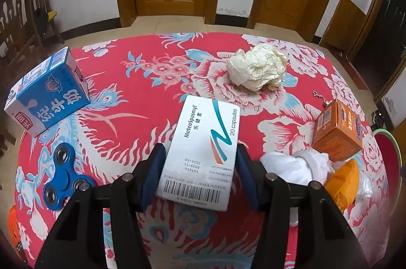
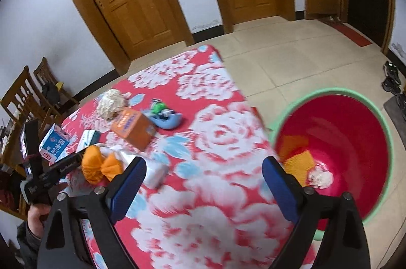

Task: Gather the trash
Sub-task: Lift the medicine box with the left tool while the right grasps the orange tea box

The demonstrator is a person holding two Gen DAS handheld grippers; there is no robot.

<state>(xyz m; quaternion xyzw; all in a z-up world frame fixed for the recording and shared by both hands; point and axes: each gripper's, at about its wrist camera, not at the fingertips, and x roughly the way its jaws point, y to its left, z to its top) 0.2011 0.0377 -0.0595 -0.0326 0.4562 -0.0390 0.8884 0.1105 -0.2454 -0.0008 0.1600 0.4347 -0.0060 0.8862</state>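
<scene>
A white medicine box (image 1: pixel 208 121) marked "20 capsules" lies flat on the red flowered tablecloth (image 1: pixel 142 96). My left gripper (image 1: pixel 199 149) straddles its near end, one blue pad on each long side, and I see no clear squeeze. A crumpled paper ball (image 1: pixel 257 67) sits beyond it. An orange carton (image 1: pixel 337 131) and white wadded tissue (image 1: pixel 299 164) lie to the right. My right gripper (image 2: pixel 204 163) hangs wide open and empty over the table's corner. Beside it on the floor stands the red bin (image 2: pixel 330 91) with a green rim, holding an orange scrap (image 2: pixel 297 162) and a white wad (image 2: pixel 319 178).
A blue milk carton (image 1: pixel 48 93) and a blue fidget spinner (image 1: pixel 64 175) lie at the left. A blue dish of small toys (image 2: pixel 165 116) sits mid-table. Orange objects (image 2: pixel 99 167) lie beside the tissue. Wooden chairs (image 1: pixel 20 15) stand by the left wall, and shoes (image 2: pixel 392 81) on the floor.
</scene>
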